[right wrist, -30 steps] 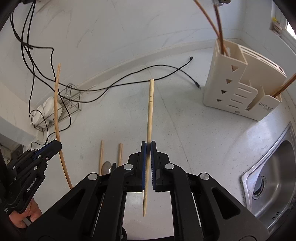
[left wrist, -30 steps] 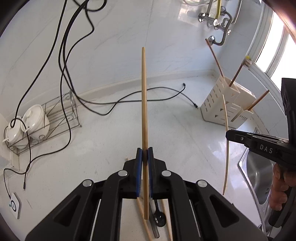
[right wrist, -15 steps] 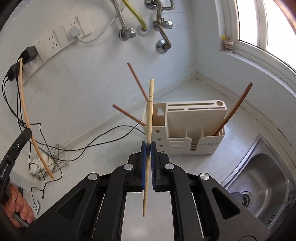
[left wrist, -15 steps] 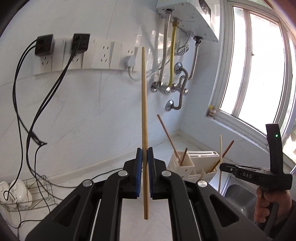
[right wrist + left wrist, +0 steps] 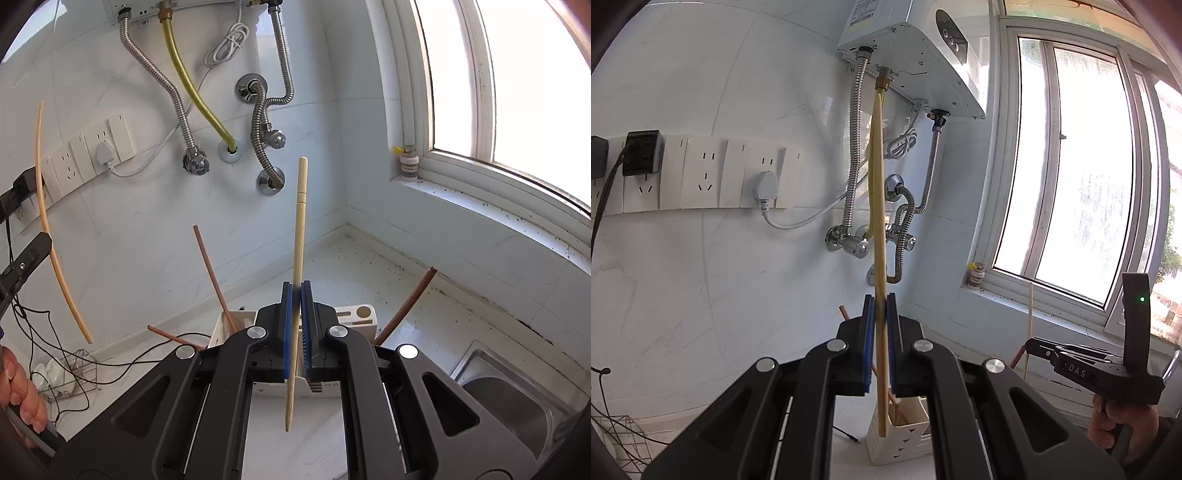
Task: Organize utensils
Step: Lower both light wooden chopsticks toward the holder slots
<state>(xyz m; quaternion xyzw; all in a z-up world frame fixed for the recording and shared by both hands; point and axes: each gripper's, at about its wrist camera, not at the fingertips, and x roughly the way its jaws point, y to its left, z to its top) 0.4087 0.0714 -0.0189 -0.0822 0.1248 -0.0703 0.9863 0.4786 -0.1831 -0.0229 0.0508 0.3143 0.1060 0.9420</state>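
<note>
White tiled wall, window right: your left gripper (image 5: 880, 314) clamps pale chopstick (image 5: 880, 236) upright; right gripper (image 5: 296, 295) pinches second chopstick (image 5: 297, 266) above cream holder (image 5: 364, 314).

A white water heater (image 5: 916, 62) hangs on the tiled wall, metal hoses (image 5: 854, 147) and a yellow hose (image 5: 192, 85) running below it. Left of them is a row of sockets (image 5: 701, 177) holding a white plug (image 5: 764, 188). A bright window (image 5: 1078, 177) fills the right, and a steel sink (image 5: 517, 391) sits beneath it.
</note>
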